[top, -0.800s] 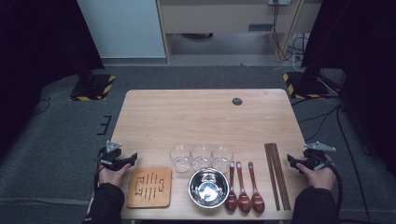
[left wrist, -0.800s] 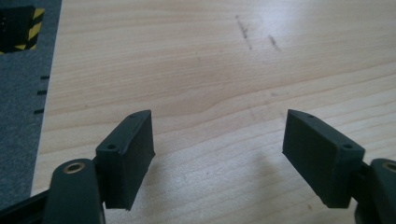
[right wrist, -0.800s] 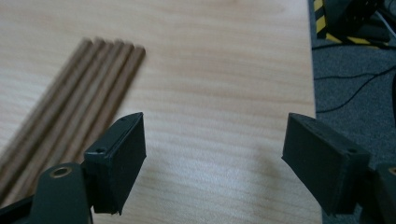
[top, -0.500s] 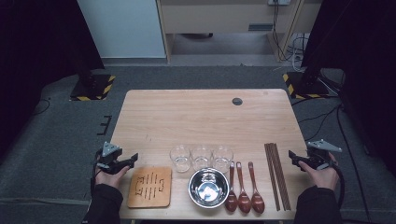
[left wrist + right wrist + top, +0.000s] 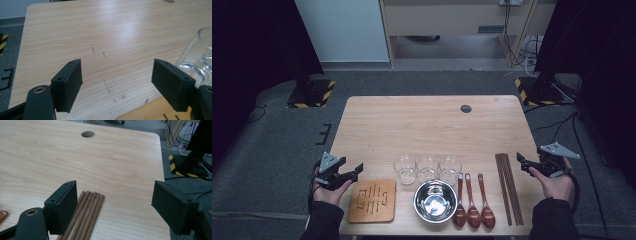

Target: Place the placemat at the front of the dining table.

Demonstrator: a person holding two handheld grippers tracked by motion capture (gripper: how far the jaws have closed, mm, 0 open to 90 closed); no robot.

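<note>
High view. Checked against the pictures from under a second back: barely any shift. Left gripper parked as before at the near left corner of the desk, just beside the slotted wooden trivet. Right gripper nudged only slightly, off the desk's right edge, close to the far end of the chopsticks. Nothing lifted, nothing touched. Reads as work not yet begun, likely a pause before the first reach. Chopsticks bundled flat near the right edge, right of three wooden spoons, long axis running near-to-far across the desk, far end leaning a touch leftward. Cannot tell tips from butts.

Left gripper view. Fingers spread wide, only bare wood between them. Clear glass just past the right-hand one, corner of the trivet below.

Right gripper view. Fingers wide apart, gripping nothing. Chopsticks lying low between them, hard by the left-hand one, ends aimed up and away toward the round cable hole. Probably needs a short move in and down before closing across the bundle.
</note>
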